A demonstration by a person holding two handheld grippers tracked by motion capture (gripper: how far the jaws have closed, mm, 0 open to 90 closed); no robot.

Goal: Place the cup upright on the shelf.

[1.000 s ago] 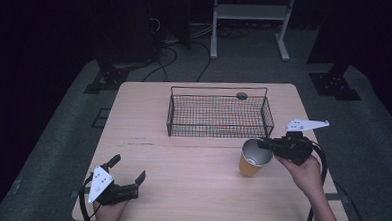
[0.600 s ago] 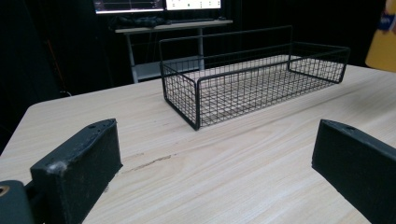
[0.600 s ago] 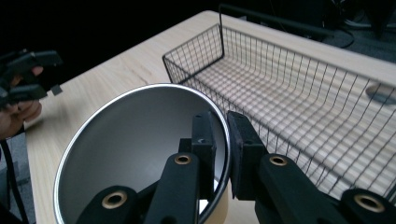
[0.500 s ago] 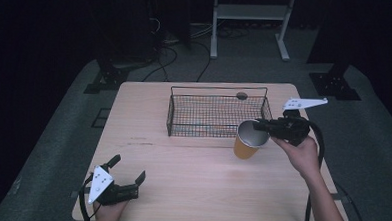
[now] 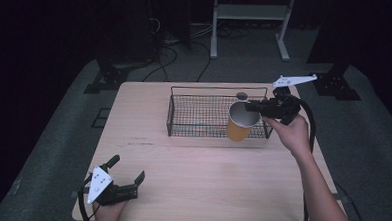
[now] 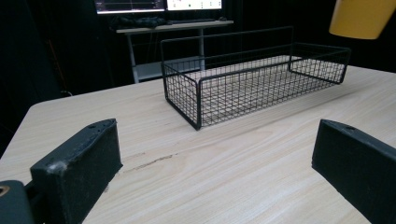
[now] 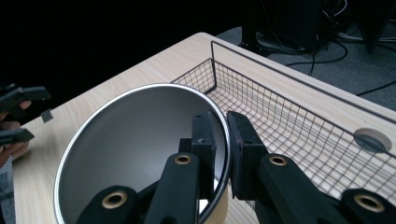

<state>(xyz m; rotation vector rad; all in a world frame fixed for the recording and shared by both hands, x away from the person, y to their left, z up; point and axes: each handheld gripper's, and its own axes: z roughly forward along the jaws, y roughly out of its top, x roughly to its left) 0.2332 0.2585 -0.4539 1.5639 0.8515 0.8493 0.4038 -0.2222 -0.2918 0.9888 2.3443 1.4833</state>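
The right gripper (image 5: pixel 248 107) is holding a yellow cup (image 5: pixel 242 122) by its rim, its fingers (image 7: pixel 205 135) pinching the wall with one inside the silvery interior and the other outside, as the right gripper view makes plain. In the high view the cup is hanging clear of the table (image 5: pixel 206 166), in front of the right end of the black wire basket (image 5: pixel 204 113) and overlapping its front wall; whether its base is over the basket or just short of it is hard to judge from that angle. In the left gripper view the cup's yellow bottom (image 6: pixel 362 18) is showing at the top right, above the basket's far end. The basket (image 6: pixel 252 79) is sitting on the back half of the table, and a small round grey fitting (image 7: pixel 371 140) is lying in the tabletop just behind it. The left gripper (image 5: pixel 126 180) is resting near the front left corner of the table, its fingers (image 6: pixel 77 163) spread wide with nothing but bare wood between them, well apart from the basket and the cup.
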